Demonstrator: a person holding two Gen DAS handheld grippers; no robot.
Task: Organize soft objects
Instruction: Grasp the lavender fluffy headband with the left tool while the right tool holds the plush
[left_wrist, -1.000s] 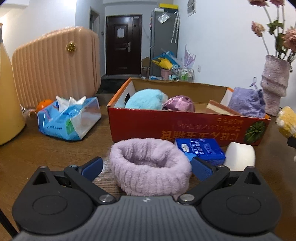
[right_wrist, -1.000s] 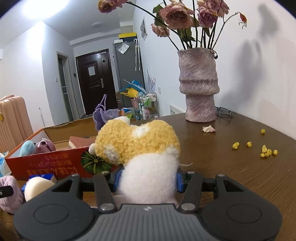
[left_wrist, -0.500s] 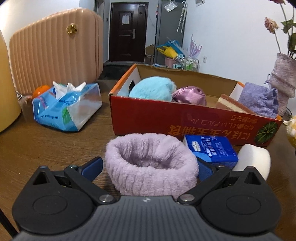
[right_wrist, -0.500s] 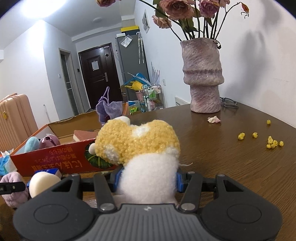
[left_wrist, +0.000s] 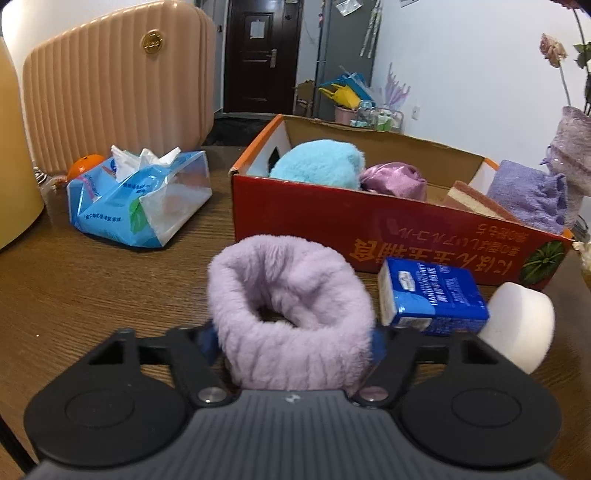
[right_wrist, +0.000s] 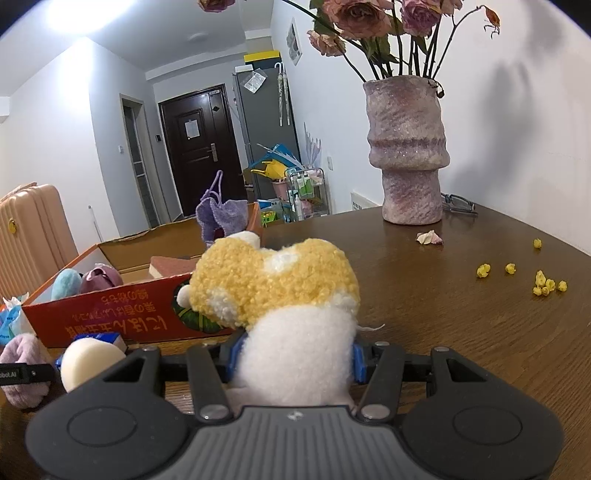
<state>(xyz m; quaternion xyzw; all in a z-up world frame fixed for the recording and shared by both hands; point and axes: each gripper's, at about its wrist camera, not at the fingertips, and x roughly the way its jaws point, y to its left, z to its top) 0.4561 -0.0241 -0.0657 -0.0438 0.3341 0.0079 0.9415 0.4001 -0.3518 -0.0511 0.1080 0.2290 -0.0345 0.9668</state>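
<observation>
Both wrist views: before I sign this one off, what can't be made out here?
- Left wrist view: the purple fluffy band hides the closing jaws' pads, so contact is unclear.
- Right wrist view: the plush toy covers its own face and the table under it.
- Red cardboard box: its front wall hides the floor and the lower parts of what's inside.
- Left wrist view: the vase is cut off by the right edge.

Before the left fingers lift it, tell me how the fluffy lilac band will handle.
The lilac band is closing between the left gripper fingers and will likely squash, since it looks plush and hollow. Probably light. It may sag once off the table.
</observation>
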